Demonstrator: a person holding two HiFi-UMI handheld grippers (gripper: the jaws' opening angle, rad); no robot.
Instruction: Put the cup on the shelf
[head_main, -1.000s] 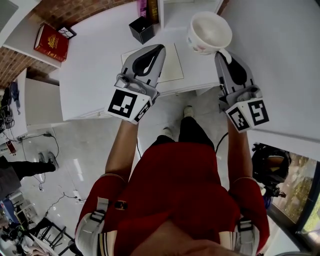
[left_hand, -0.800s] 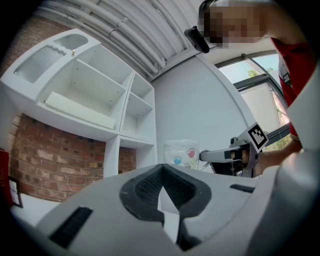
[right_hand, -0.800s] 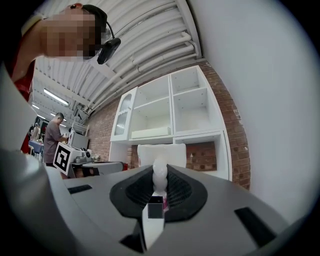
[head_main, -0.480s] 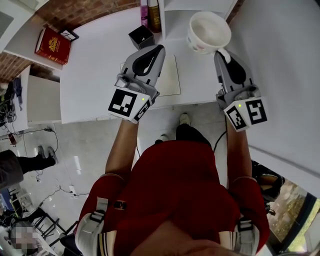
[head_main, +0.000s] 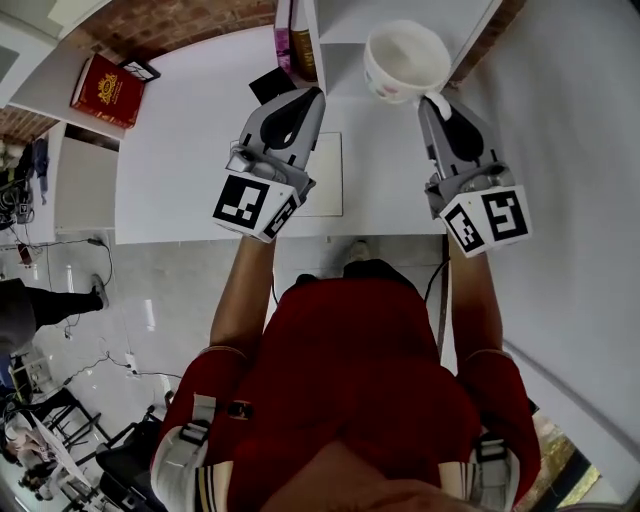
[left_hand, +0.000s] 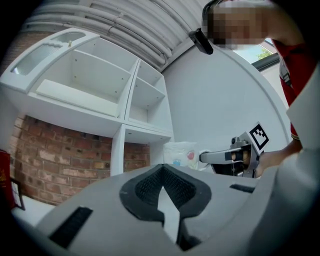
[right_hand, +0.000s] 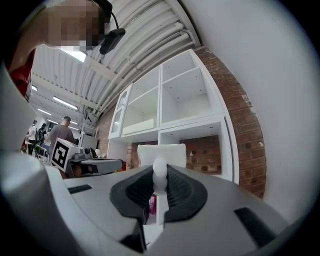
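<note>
A white cup (head_main: 405, 58) with small coloured prints hangs upright in the air in front of the white shelf unit (head_main: 345, 20). My right gripper (head_main: 433, 101) is shut on its handle, which shows between the black pads (right_hand: 176, 192) in the right gripper view; the cup (right_hand: 161, 152) stands just beyond them, before the shelf's low compartments (right_hand: 192, 150). My left gripper (head_main: 309, 96) hovers over the table to the left, shut with nothing in it. From the left gripper view the cup (left_hand: 182, 154) and right gripper (left_hand: 202, 157) show at the right, next to the shelf (left_hand: 135, 110).
A white table (head_main: 180, 170) carries a pale mat (head_main: 325, 180), a black box (head_main: 264, 84) and upright bottles or books (head_main: 296, 35) beside the shelf. A red book (head_main: 103, 84) lies on a side ledge. Brick wall behind; people (right_hand: 60, 131) stand far off.
Both grippers and the cup have moved forward over the table toward the shelf, which now shows closer. The grip on the handle is unchanged.
</note>
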